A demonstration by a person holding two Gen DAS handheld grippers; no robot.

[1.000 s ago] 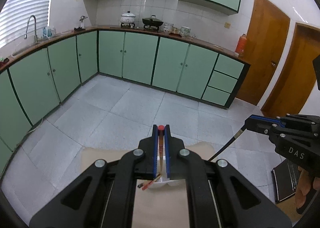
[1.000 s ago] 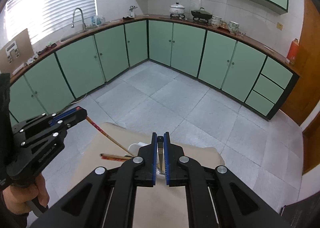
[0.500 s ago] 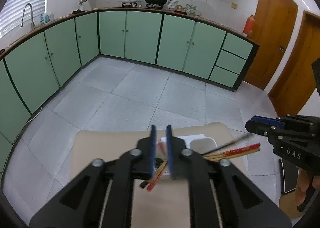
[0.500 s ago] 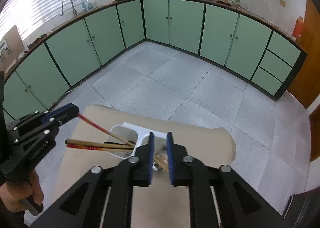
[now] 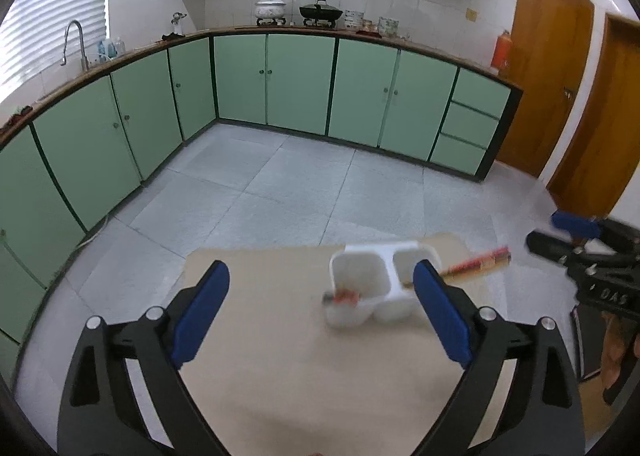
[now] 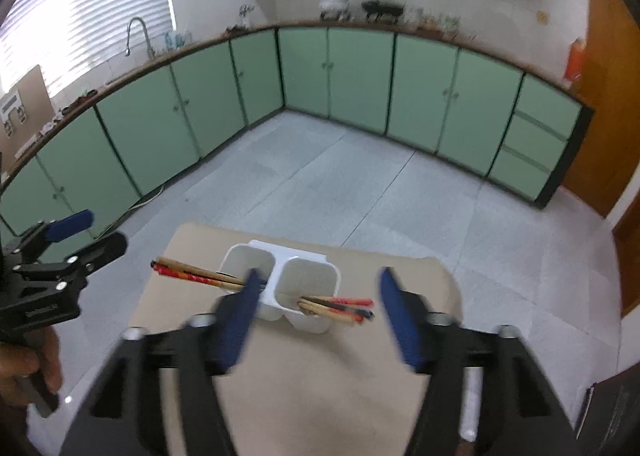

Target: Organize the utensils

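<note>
Two grippers, left gripper and right gripper, jaws opening, nothing clamped. White two-cup holder sits near tabletop far edge. Chopsticks lean from left cup; second chopstick bundle leans from right cup.

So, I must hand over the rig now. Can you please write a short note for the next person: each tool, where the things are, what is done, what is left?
Left tool: jaws opening, nothing between them.
Right tool: jaws opening, nothing gripped.
White plastic two-compartment holder stands on the beige tabletop.
One bundle of red-and-wood chopsticks leans out of the left compartment, as the right wrist camera sees it; a second bundle leans out of the right one.
Done: both bundles are in the holder.
Left: no other utensils show on the table; perhaps straighten the bundles, which lie slanted.
</note>
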